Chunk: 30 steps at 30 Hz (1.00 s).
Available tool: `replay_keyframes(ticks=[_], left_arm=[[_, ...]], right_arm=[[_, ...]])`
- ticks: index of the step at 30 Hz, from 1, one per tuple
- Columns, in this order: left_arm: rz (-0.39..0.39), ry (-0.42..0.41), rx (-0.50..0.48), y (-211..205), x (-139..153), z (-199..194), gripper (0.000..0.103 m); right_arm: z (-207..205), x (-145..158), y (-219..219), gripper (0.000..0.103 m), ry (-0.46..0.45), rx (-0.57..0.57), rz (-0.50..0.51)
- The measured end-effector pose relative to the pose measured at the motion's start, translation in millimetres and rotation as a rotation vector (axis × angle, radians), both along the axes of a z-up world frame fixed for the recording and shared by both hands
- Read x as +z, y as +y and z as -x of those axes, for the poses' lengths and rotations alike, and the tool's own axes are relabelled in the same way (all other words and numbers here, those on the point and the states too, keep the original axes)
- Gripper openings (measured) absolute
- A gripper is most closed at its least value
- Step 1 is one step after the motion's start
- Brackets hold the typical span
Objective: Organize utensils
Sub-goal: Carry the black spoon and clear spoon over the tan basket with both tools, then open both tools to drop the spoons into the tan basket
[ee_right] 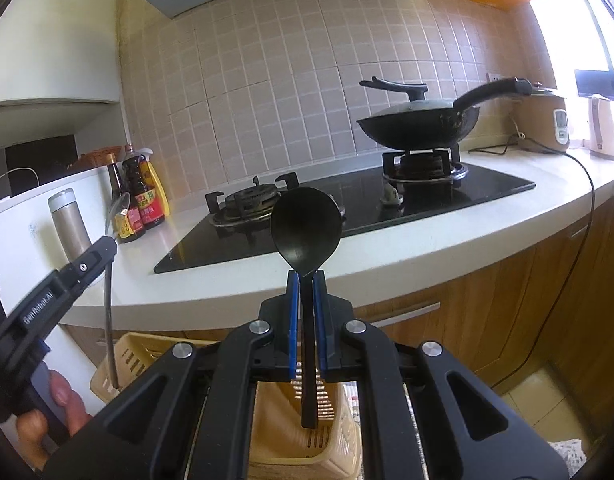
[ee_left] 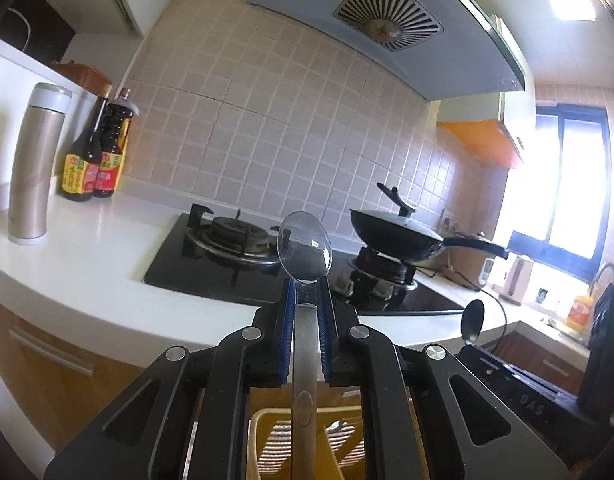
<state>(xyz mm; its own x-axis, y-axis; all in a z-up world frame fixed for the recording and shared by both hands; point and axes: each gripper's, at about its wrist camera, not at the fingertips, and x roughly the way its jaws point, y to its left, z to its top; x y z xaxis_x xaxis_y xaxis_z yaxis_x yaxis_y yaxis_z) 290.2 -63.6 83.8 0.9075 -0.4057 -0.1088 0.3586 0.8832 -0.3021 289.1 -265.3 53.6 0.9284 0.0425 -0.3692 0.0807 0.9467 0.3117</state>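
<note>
Lidded wok [ee_right: 417, 124] on stove [ee_right: 347, 204], thermos [ee_left: 35, 164] on counter [ee_left: 87, 264]

Home kitchen; gas hob [ee_right: 347, 200], wok [ee_right: 419, 124], range hood [ee_left: 371, 20], tiled wall [ee_right: 287, 80]

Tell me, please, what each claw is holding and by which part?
The left claw grips a metal spoon by the handle, just below the bowl. The right claw grips a black spoon the same way, handle hanging over the basket.
</note>
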Motion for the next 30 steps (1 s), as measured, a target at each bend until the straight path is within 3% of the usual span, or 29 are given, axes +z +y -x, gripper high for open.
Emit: replay_keyframes(ticks=[5, 8, 14, 16, 18, 20, 22, 24, 27, 30], left_arm=[[0.011, -0.005, 0.012, 3, -9, 4, 0.010], [0.033, 0.000, -0.048, 7, -16, 4, 0.009], [0.036, 0.024, -0.055, 15, -22, 13, 0.009], [0.041, 0.034, -0.055, 18, -23, 16, 0.013], [0.051, 0.047, -0.060, 24, -21, 22, 0.027], [0.060, 0.055, -0.064, 30, -17, 29, 0.039], [0.056, 0.060, -0.065, 36, -11, 40, 0.044], [0.037, 0.072, -0.067, 40, -7, 50, 0.047], [0.000, 0.101, -0.043, 49, 0, 73, 0.062], [-0.039, 0.168, -0.043, 60, 4, 93, 0.063]], right_arm=[[2, -2, 2, 0.006, -0.011, 0.003, 0.001], [5, -3, 4, 0.006, -0.017, -0.004, 0.013], [14, -4, 5, 0.006, -0.018, 0.007, 0.013], [18, -3, 5, 0.006, -0.009, 0.024, 0.013], [23, -3, 5, 0.008, 0.005, 0.041, 0.004], [28, -2, 4, 0.015, 0.022, 0.054, -0.009], [33, -1, 2, 0.041, 0.039, 0.061, -0.023], [40, 1, -2, 0.053, 0.047, 0.050, -0.034], [56, 9, -4, 0.053, 0.063, 0.038, -0.028], [75, 20, -3, 0.053, 0.112, 0.039, -0.019]])
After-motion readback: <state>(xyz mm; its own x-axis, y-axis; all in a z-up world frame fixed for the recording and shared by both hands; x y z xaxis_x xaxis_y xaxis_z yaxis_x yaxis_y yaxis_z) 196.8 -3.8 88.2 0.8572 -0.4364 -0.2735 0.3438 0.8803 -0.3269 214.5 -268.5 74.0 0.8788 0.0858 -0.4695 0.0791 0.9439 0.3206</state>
